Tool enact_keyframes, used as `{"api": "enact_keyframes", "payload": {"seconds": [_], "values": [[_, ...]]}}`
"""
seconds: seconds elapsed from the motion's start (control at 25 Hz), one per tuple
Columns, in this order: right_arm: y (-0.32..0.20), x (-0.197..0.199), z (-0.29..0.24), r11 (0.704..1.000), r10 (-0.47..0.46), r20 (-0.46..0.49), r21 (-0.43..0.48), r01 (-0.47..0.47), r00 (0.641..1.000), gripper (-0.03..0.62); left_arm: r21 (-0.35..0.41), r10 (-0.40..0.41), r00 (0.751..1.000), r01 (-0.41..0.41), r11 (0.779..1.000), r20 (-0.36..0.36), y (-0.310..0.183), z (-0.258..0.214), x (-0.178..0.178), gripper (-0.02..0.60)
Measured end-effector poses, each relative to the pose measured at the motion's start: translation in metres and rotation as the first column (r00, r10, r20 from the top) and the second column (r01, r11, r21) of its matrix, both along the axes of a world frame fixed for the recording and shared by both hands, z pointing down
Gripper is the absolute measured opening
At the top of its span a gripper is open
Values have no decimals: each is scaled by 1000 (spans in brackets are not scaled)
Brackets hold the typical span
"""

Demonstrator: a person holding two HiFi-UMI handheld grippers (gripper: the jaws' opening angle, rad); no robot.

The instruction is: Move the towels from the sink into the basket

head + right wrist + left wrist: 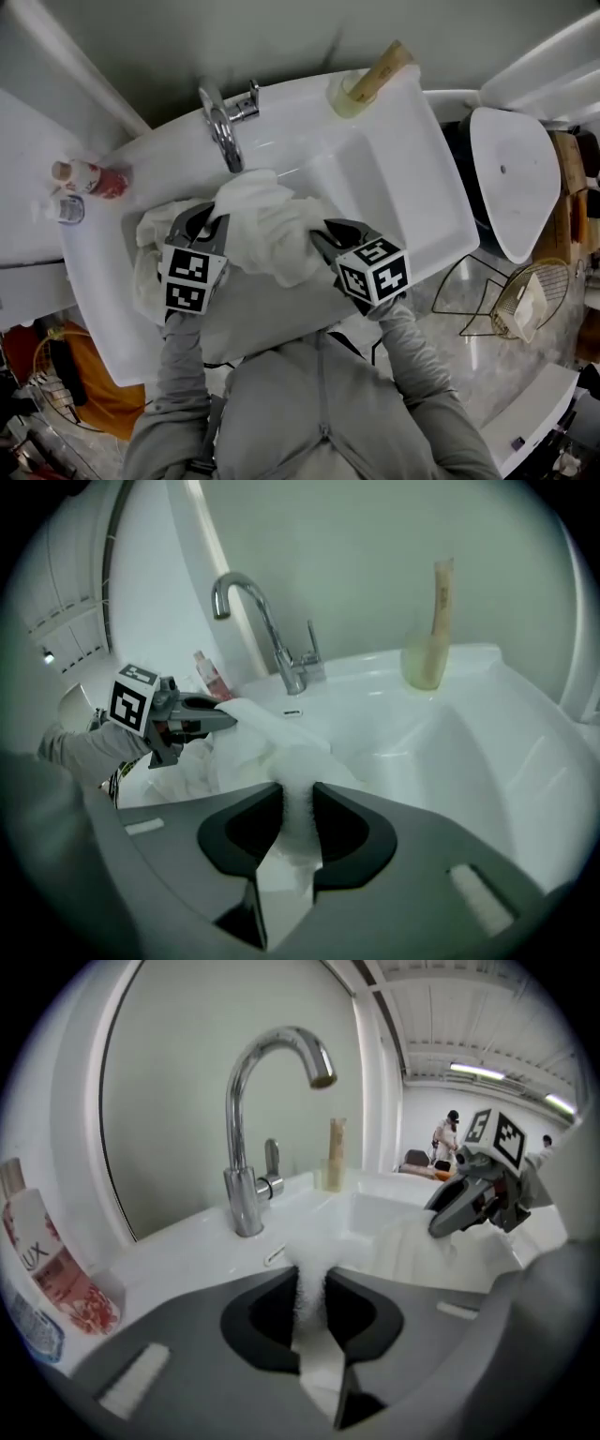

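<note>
The white sink (412, 187) fills the counter below a plain pale wall, and its basin is bare and smooth on the right. The towel (267, 230) hangs bunched over the basin's left half, just in front of the faucet (246, 1176). More white cloth lies beneath it; whether that is a second towel cannot be told. The left gripper (312, 1277) and the right gripper (295, 794) are each clamped on a narrow fold of the towel, jaws nearly together. Risk: each pinch is thin, so the towel's weight may pull a fold free. Slack cloth may also catch the faucet spout or sweep the red bottle (94, 178) off the rim. A wire basket (534, 298) stands on the pale floor to the right, well apart from the sink.
</note>
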State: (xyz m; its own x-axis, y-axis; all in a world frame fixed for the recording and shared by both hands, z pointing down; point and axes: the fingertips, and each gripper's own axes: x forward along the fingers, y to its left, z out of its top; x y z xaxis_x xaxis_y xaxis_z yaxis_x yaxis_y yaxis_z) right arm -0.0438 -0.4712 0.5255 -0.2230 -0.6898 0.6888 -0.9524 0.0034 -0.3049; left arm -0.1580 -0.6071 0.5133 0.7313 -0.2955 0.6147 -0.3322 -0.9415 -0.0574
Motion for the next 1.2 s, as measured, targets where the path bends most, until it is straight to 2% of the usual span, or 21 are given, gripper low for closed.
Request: {"api": "enact_keyframes", "payload": {"seconds": [0.12, 0.24, 0.44, 0.68, 0.8, 0.92, 1.08, 1.2], "values": [[13, 16, -33, 994, 54, 6, 100, -54, 999, 89, 45, -9, 998, 11, 999, -61, 8, -32, 0, 100], [35, 36, -67, 974, 113, 6, 198, -112, 994, 89, 80, -12, 992, 22, 997, -128, 23, -68, 6, 100], [89, 78, -125, 912, 229, 4, 347, -216, 973, 87, 164, 51, 976, -16, 986, -209, 61, -128, 37, 100], [182, 118, -169, 838, 361, -22, 445, -314, 932, 84, 252, 172, 949, -104, 962, -265, 134, -174, 86, 100], [243, 137, -183, 794, 444, -35, 480, -374, 896, 84, 272, 246, 923, -166, 948, -295, 182, -189, 119, 100], [308, 154, -190, 749, 527, -43, 495, -440, 849, 83, 279, 328, 888, -241, 929, -324, 237, -197, 155, 100], [397, 170, -193, 685, 634, -52, 501, -529, 772, 83, 274, 434, 834, -354, 894, -341, 312, -198, 200, 100], [467, 181, -194, 617, 713, -34, 504, -604, 700, 83, 259, 507, 786, -438, 861, -355, 371, -198, 234, 100]]}}
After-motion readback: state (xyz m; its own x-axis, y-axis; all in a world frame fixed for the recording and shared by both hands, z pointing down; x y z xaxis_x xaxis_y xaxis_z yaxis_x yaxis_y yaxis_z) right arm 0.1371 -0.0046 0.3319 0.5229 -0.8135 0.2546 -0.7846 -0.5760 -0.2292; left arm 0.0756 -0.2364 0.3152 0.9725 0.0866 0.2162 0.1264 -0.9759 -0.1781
